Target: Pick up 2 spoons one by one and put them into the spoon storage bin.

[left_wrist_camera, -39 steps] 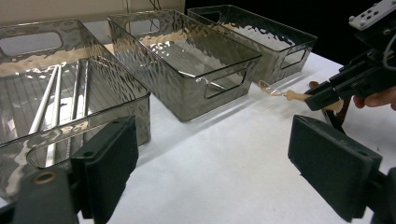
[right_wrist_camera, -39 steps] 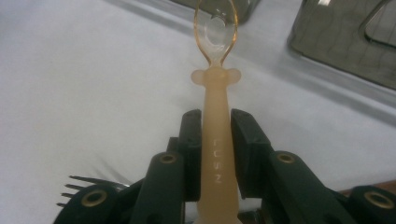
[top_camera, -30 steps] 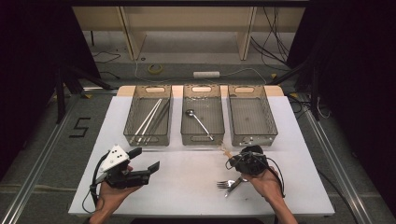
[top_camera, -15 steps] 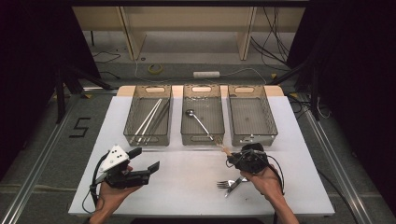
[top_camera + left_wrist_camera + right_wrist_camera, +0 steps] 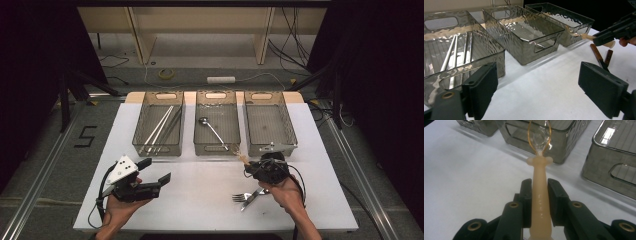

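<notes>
Three bins: cutlery is being sorted.
Right gripper (image 5: 539,195): clamped on clear-bowled spoon (image 5: 540,170); middle bin (image 5: 216,122) judged next.
Left gripper (image 5: 549,85): wide, idle.

Our right tongs (image 5: 539,195) clamp a cream-handled spoon (image 5: 540,195), its clear bowl raised before a grey bin (image 5: 564,142) on the desk (image 5: 461,170).
</notes>
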### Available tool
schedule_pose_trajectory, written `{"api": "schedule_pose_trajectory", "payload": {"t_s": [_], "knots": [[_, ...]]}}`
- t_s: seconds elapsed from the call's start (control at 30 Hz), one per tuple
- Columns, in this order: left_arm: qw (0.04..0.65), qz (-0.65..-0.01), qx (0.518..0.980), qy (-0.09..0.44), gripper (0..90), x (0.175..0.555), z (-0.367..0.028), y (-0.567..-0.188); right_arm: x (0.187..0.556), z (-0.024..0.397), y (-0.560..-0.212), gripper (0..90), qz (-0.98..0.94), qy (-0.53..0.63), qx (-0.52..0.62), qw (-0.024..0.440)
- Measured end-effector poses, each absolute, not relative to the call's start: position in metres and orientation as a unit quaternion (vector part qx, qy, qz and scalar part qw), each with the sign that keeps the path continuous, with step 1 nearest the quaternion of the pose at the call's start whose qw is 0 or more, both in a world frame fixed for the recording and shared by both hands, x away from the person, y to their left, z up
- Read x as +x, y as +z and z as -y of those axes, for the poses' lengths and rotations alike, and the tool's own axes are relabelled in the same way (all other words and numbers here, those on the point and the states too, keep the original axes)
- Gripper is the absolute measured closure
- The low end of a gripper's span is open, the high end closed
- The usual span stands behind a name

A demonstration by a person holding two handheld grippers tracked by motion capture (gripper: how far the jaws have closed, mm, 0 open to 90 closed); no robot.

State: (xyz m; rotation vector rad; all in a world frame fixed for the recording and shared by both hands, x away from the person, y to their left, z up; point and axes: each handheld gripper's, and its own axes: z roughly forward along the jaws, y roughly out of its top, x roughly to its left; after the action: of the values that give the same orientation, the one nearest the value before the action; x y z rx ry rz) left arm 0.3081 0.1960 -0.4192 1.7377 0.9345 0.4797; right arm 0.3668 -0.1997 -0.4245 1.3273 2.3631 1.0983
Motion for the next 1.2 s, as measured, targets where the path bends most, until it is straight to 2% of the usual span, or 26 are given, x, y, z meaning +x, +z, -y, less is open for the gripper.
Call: {"api": "schedule_pose_trajectory", "payload": {"t_s": [1.2], "knots": [[0.526, -0.393, 0.727, 0.202, 15.6, 0.308, -0.197, -0.419, 0.382, 0.19, -0.406, 75.6, -0.796, 0.402, 0.438, 0.115]]}}
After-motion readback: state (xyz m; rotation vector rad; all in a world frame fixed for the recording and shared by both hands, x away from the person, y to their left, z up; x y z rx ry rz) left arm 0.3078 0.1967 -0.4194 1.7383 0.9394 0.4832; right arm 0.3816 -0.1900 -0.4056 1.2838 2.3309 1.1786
